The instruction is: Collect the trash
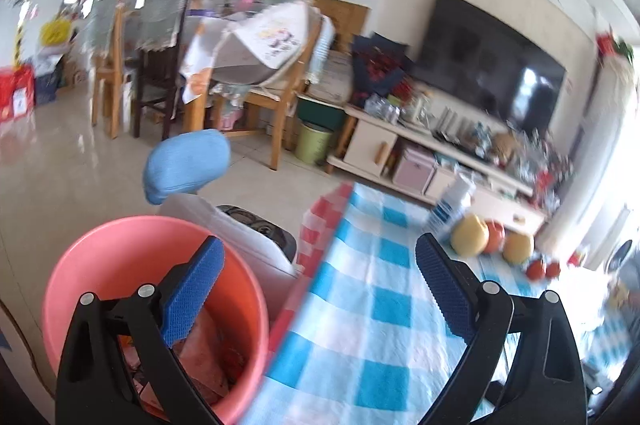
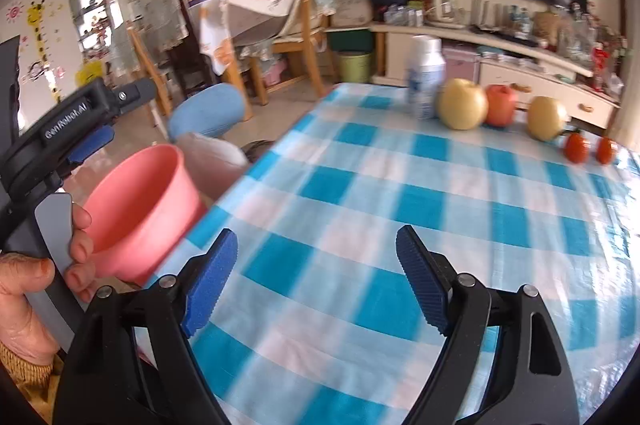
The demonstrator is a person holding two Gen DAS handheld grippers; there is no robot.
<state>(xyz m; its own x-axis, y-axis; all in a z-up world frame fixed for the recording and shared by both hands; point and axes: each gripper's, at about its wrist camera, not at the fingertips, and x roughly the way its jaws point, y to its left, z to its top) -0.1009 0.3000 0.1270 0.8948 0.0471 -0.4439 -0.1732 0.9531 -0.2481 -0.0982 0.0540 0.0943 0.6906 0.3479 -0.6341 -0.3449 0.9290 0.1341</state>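
The left gripper is held over the edge of the tabletop, and its blue fingers are spread wide apart with nothing between them. One finger is seen over the pink bin and the other over the blue and white checked cloth. The pink bin is placed just beside the tabletop, lower than its edge. Crumpled trash is seen inside the bin, near the bottom. What kind of trash it is cannot be told, because it is partly hidden by the gripper.

The right gripper is held above the tabletop. Its fingers are also spread wide apart, and nothing is held in them. In the right wrist view, the left gripper is seen at the left side, held by a hand. The pink bin is seen just past that hand, beside the tabletop edge.

At the far side of the tabletop, a white bottle is standing. Next to it, a yellow fruit, a red apple and another yellow fruit are lined up. Two small red fruits are set near them. A blue chair back is seen behind the bin. A dark TV is hung on the far wall.
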